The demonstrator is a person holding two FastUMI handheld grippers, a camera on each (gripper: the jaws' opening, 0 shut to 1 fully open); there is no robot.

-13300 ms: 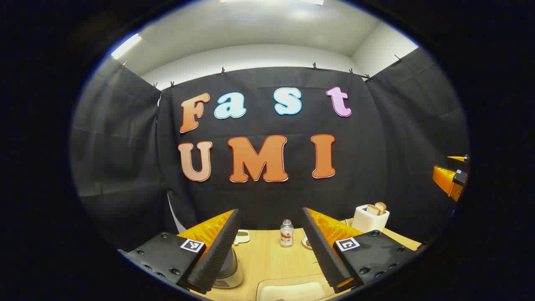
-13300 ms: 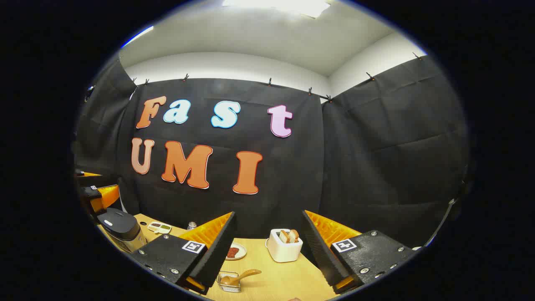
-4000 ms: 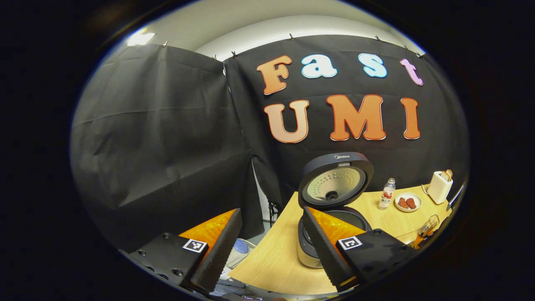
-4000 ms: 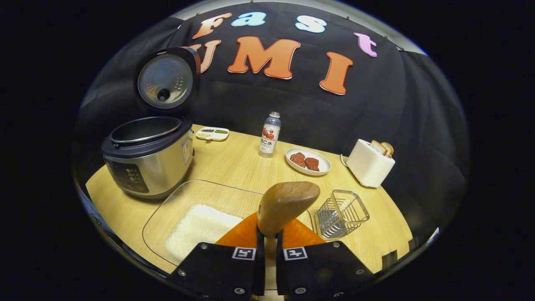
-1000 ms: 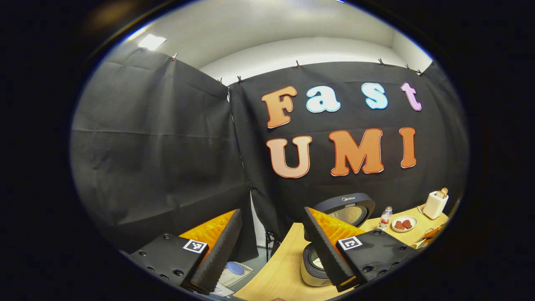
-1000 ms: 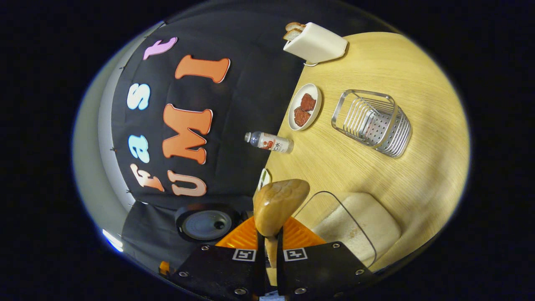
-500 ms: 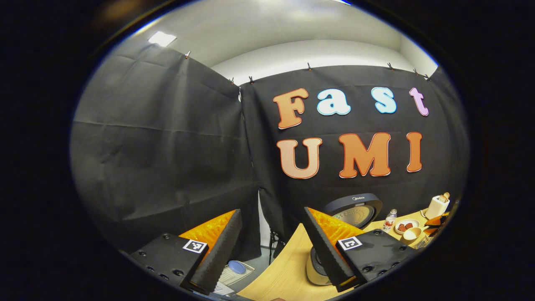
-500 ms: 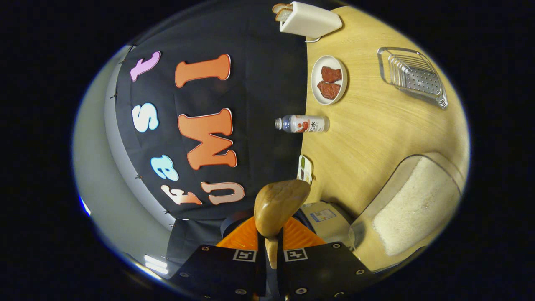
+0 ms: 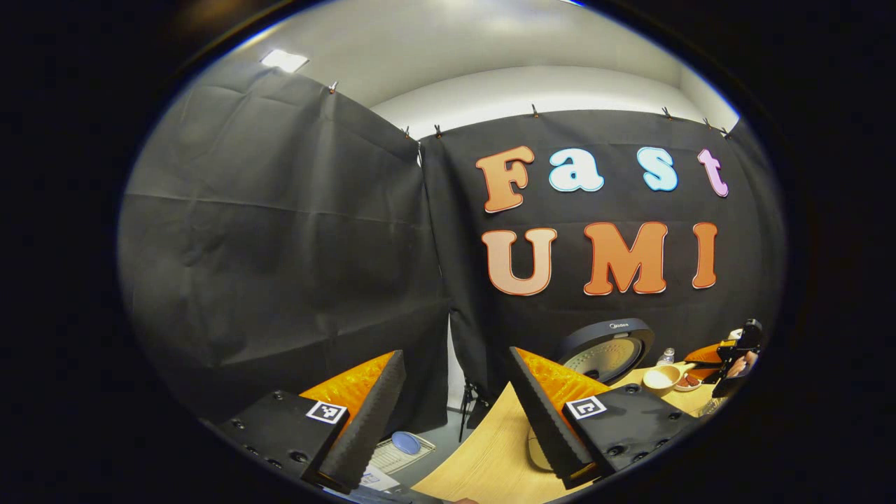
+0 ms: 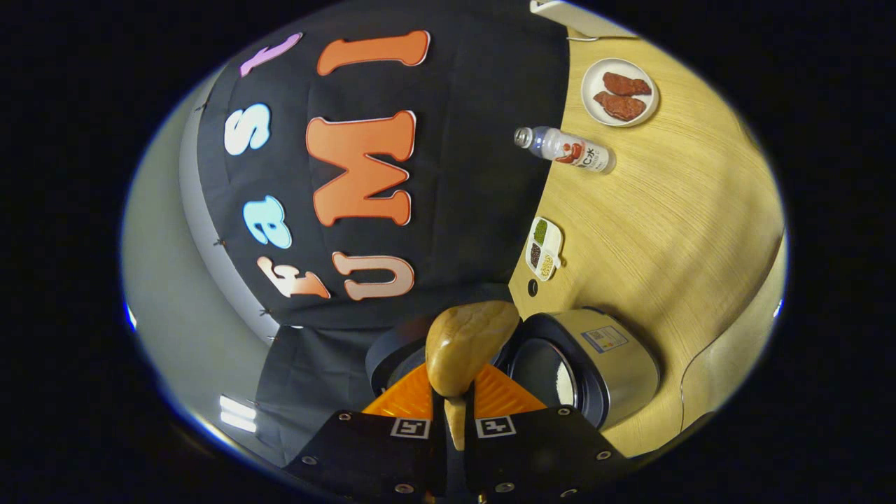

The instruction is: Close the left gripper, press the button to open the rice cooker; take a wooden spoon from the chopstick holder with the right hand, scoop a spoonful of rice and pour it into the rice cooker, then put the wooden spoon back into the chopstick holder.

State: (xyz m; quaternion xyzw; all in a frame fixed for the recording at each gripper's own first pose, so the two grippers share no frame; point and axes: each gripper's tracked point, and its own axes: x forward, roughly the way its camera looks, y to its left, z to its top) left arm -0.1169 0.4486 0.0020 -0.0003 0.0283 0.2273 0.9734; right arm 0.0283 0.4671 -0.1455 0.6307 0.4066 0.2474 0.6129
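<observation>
The wooden spoon (image 10: 467,344) is pinched by its handle between the pressed-together fingers of the right gripper (image 10: 453,413), with its bowl held at the open mouth of the rice cooker (image 10: 602,371). In the right gripper view, which is rolled sideways, the cooker is seen with its lid (image 10: 392,360) raised, white grains lying inside its pot. On the wooden table (image 10: 672,217) beyond it are found a small divided dish (image 10: 544,248), a drink bottle (image 10: 567,150) and a plate of red pieces (image 10: 619,92). In the left gripper view, the left gripper (image 9: 455,402) is held with its fingers spread wide and nothing between them, off the table's near edge. Farther right, the raised lid (image 9: 607,347), the spoon's bowl (image 9: 659,379) and the right gripper (image 9: 724,357) are visible.
</observation>
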